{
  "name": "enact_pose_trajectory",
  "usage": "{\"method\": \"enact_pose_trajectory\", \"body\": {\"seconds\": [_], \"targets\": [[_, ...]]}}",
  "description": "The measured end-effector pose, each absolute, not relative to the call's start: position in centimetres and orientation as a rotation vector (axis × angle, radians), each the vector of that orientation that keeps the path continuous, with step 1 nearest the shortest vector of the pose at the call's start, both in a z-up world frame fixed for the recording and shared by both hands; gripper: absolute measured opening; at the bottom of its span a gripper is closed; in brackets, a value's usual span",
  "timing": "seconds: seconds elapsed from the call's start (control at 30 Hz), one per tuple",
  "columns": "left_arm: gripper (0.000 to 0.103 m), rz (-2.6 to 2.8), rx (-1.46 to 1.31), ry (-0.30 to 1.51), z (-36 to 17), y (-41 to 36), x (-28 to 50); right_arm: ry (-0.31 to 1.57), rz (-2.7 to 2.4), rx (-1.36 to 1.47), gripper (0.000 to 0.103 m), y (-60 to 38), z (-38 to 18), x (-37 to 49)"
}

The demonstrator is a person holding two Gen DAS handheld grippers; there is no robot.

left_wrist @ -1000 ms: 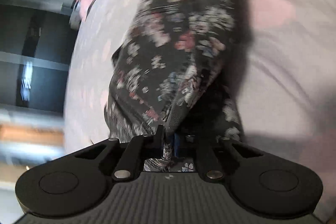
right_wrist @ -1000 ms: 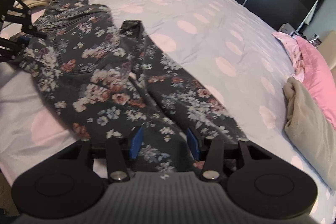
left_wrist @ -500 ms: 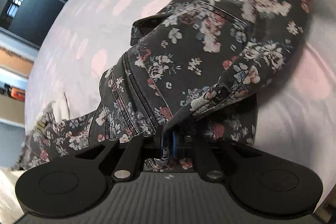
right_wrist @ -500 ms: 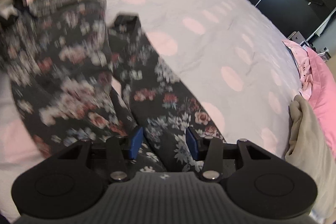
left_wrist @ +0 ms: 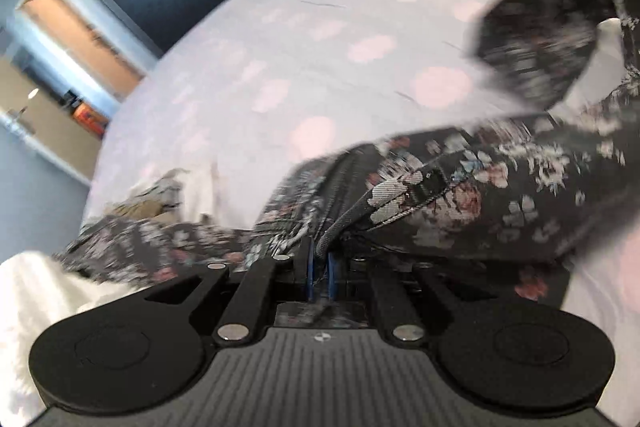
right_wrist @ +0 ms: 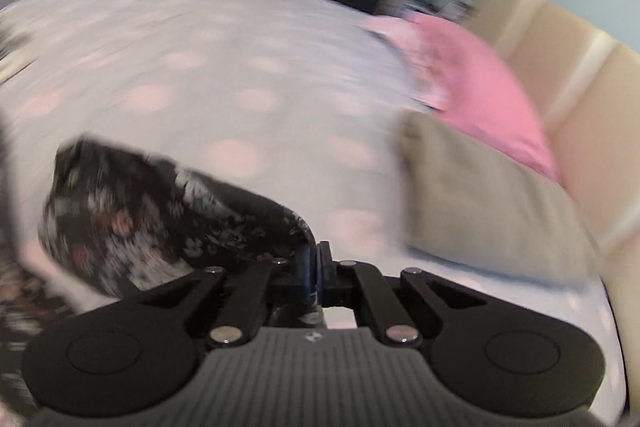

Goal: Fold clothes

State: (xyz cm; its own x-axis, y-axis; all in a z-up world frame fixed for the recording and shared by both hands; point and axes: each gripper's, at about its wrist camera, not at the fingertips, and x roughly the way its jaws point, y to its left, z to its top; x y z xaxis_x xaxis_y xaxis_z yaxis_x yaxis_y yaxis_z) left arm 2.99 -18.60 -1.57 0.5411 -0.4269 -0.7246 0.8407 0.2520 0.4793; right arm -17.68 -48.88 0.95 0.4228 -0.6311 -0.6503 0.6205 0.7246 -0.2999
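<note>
While both views are smeared by motion, you can see your left hand-held gripper clamped on a fold of the floral trousers near a seam, the dark cloth stretching off to the right above the bed. Your right hand-held gripper is pinched together on another part of the trousers, which hangs off to its left, clear of the spotted sheet. Beyond it, a beige garment and a pink pillow lie by the headboard.
</note>
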Motion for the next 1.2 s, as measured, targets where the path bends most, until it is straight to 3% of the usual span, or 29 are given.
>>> {"method": "enact_pose_trajectory", "body": {"seconds": [0.2, 0.3, 0.43, 0.47, 0.57, 0.97, 1.2], "targets": [[0.005, -0.886, 0.934, 0.481, 0.4, -17.4, 2.4, 0.750, -0.975, 0.127, 0.003, -52.9, 3.3, -23.9], [0.004, -0.860, 1.013, 0.427, -0.5, -17.9, 1.4, 0.787, -0.936, 0.176, 0.004, -52.8, 2.4, -25.1], [0.005, -0.832, 1.046, 0.504, -2.0, -18.6, 2.8, 0.860, -0.873, 0.253, 0.007, -53.2, 0.8, -26.4], [0.005, -0.825, 1.047, 0.528, -2.4, -18.6, 3.2, 0.883, -0.853, 0.278, 0.010, -53.3, 0.3, -26.6], [0.005, -0.812, 1.077, 0.546, -3.1, -18.4, 3.4, 0.908, -0.827, 0.332, 0.032, -53.6, 0.0, -27.2], [0.005, -0.800, 1.166, 0.564, -5.3, -20.0, 4.1, 0.815, -0.730, 0.161, 0.049, -54.7, 3.5, -22.5], [0.005, -0.802, 1.211, 0.565, -6.6, -20.4, 4.3, 0.849, -0.773, 0.147, 0.049, -58.0, 1.8, -18.7]]}}
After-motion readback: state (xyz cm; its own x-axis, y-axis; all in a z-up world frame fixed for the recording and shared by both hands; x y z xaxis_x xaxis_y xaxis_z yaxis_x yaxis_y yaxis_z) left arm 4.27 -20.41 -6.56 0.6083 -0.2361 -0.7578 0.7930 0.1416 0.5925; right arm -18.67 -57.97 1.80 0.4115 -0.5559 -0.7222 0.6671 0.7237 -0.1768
